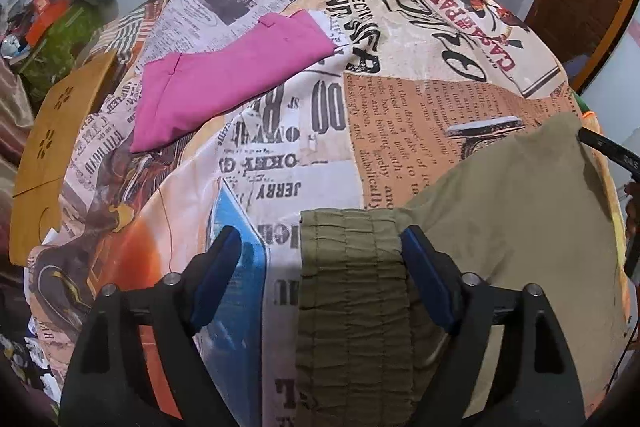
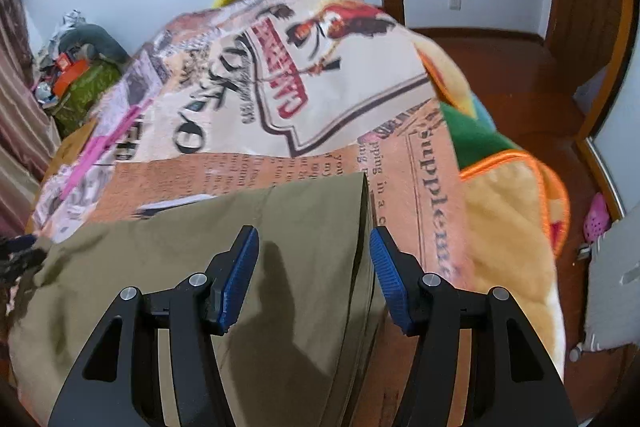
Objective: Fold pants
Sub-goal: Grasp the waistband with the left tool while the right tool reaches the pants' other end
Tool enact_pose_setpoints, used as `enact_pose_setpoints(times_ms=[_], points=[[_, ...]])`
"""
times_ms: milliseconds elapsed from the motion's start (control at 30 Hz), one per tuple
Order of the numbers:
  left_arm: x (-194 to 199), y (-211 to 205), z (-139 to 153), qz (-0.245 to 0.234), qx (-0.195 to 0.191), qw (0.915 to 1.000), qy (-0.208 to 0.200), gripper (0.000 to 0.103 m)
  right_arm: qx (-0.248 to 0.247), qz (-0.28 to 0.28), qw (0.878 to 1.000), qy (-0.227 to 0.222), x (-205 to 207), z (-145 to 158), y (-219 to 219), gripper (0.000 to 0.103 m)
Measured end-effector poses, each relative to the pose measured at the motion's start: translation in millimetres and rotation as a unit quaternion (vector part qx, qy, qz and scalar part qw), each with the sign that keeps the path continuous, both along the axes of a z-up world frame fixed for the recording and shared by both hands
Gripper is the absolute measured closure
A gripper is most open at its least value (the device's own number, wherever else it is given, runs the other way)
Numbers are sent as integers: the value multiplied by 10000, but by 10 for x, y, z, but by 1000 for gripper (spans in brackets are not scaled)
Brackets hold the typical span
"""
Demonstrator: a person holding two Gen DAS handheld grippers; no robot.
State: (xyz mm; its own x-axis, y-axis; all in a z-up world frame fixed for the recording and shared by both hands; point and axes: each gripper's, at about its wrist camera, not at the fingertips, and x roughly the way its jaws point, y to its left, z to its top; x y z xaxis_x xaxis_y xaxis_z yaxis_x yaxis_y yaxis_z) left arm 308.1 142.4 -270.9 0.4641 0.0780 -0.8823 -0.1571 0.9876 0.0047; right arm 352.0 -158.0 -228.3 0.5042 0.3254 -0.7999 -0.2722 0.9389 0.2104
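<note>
Olive-green pants [image 1: 500,195] lie flat on a bed covered by a newspaper-print sheet [image 1: 280,155]. Their ribbed elastic waistband [image 1: 352,267] lies between the blue pads of my left gripper [image 1: 320,247], which is open above it. In the right wrist view the pants [image 2: 200,267] spread to the left, and their folded edge [image 2: 362,227] runs between the fingers of my right gripper [image 2: 314,247], which is open just above the cloth.
Folded pink pants [image 1: 224,79] lie further back on the sheet. A wooden board [image 1: 52,147] sits at the bed's left edge. A yellow and orange blanket [image 2: 512,211] hangs at the right edge over a wooden floor [image 2: 520,75]. Clutter [image 1: 52,23] sits far left.
</note>
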Motion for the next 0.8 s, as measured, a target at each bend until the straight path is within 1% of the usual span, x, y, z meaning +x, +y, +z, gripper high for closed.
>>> enact_pose_setpoints(times_ms=[67, 133, 200, 233, 267, 300, 367, 400, 433, 467, 533, 567, 633, 700, 733, 800], points=[[-9, 15, -57, 39, -56, 10000, 3, 18, -46, 19, 9999, 112, 113, -110, 22, 49], [-26, 52, -76, 123, -130, 9998, -40, 16, 8, 7, 9997, 233, 193, -195, 20, 50], [-29, 109, -94, 243, -308, 9992, -54, 16, 142, 53, 9994, 323, 229, -262, 28, 60], [-26, 130, -105, 291, -374, 9989, -52, 16, 178, 120, 9992, 344, 236, -276, 44, 68], [-27, 148, -113, 342, -379, 9987, -60, 16, 131, 179, 9992, 319, 223, -280, 77, 72], [-27, 150, -115, 376, -351, 9987, -72, 16, 21, 243, 9994, 257, 208, -275, 116, 75], [-31, 126, -115, 470, -137, 9987, -120, 16, -238, 343, 9990, 134, 170, -273, 181, 84], [-32, 116, -113, 497, -63, 9986, -138, 15, -428, 335, 9985, 70, 182, -284, 201, 92], [-37, 87, -109, 527, 74, 9984, -169, 15, -714, 295, 9970, -13, 177, -293, 219, 97], [-40, 69, -109, 536, 170, 9982, -187, 14, -838, 282, 9961, -63, 168, -305, 213, 97], [-46, 42, -118, 564, 316, 9977, -187, 12, -825, 231, 9963, 35, 171, -343, 163, 97], [-37, 57, -124, 559, 312, 9978, -162, 11, -838, 225, 9962, 71, 176, -349, 155, 97], [-25, 106, -114, 529, 164, 9984, -98, 11, -932, 242, 9953, 96, 174, -316, 158, 97], [-37, 136, -76, 521, 34, 9986, -81, 12, -1016, 195, 9945, 171, 158, -198, 152, 95], [-55, 144, -28, 523, -3, 9986, -101, 12, -1006, 159, 9947, 171, 144, -133, 156, 94], [-109, 112, 113, 501, 105, 9983, -279, 12, -855, 176, 9961, 99, 76, 32, 138, 84]])
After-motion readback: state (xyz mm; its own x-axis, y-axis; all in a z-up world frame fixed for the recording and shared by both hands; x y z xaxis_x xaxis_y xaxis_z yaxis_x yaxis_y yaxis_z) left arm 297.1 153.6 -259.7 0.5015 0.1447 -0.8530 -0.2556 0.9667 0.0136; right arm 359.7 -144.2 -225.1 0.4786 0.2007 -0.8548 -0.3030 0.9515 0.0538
